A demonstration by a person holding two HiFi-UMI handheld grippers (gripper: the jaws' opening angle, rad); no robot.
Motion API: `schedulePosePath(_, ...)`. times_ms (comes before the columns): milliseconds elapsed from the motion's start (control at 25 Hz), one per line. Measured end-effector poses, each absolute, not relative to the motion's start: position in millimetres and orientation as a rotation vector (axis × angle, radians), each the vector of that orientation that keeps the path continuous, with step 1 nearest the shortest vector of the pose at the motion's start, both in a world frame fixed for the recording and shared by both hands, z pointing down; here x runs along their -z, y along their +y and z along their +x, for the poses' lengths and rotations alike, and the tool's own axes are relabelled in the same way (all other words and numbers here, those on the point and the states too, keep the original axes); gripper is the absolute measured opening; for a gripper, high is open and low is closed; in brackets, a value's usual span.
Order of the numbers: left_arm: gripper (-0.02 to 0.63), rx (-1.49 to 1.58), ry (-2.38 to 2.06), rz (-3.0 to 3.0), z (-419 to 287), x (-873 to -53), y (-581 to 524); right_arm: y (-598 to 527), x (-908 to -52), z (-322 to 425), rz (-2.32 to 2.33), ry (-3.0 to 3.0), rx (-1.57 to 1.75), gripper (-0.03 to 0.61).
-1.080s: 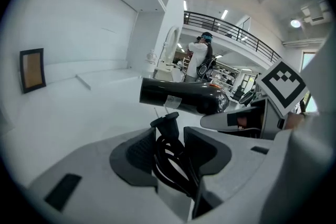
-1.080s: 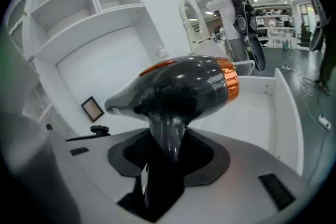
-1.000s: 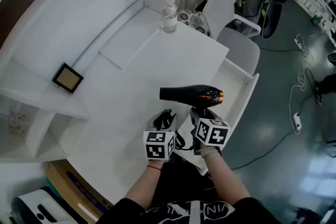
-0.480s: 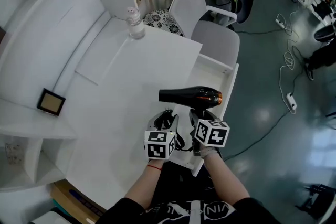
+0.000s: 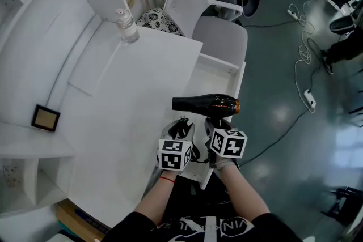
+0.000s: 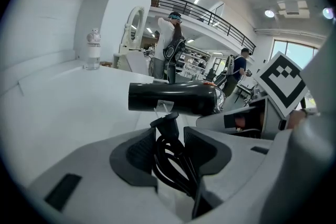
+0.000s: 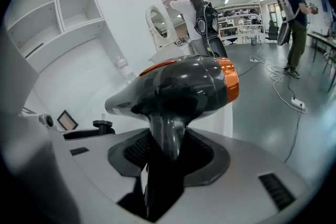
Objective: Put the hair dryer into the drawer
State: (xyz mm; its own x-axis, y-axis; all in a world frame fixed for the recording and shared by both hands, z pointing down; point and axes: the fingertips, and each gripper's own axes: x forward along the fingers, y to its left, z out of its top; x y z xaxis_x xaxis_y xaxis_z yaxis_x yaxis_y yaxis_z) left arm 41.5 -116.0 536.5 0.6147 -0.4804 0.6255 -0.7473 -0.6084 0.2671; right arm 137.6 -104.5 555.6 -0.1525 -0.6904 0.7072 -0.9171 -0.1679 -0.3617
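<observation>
a: since the right gripper (image 5: 217,123) has it by the handle (image 7: 167,136), which way does the hair dryer (image 5: 205,103) point?
b: in the head view its barrel lies level, long axis from 9 to 3 o'clock. the nozzle (image 5: 180,102) faces 9 o'clock, the orange ring (image 5: 239,105) sits at the 3 o'clock end, and the handle drops toward 6 o'clock into the jaws.
a: and those jaws?
b: clenched on the handle, one pad on each side.
a: where is it against the drawer (image 5: 219,77)?
b: held above the open drawer, which runs from 12 to 6 o'clock along the desk's (image 5: 130,105) right edge. the nozzle reaches over that edge; the ring end is over the drawer's outer wall.
a: the left gripper (image 5: 180,126)?
b: just beside the right one, at its 9 o'clock. its jaws grasp the bundled black cord (image 6: 169,160), the plug (image 6: 166,124) sticking up between the tips, below the barrel.
a: anything else?
b: a bottle (image 5: 127,26) at the desk's 11 o'clock corner.
</observation>
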Motion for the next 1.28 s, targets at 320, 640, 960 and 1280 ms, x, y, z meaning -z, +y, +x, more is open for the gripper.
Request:
schedulePosePath(320, 0.172, -0.734, -0.946, 2.324, 53.0, -549.0, -101.5, -91.4, -575.0, 142.8, 1.793, -1.806, -1.253, 0.167)
schedulePosePath(640, 0.172, -0.751, -0.942, 2.306, 57.8, -557.4, -83.6, -72.6, -594.5, 150.8, 1.769, -1.765, -1.285, 0.167)
schedulePosePath(960, 0.173, -0.734, -0.933, 2.292, 69.2, -559.9, -78.0, -69.9, -592.3, 166.2, 1.761, -1.742, -1.225, 0.167)
schedulePosePath(1280, 0.173, -0.739, -0.928, 2.286, 79.4, -562.9, -73.8, -66.7, -595.4, 173.5, 1.733, -1.716, -1.204, 0.167)
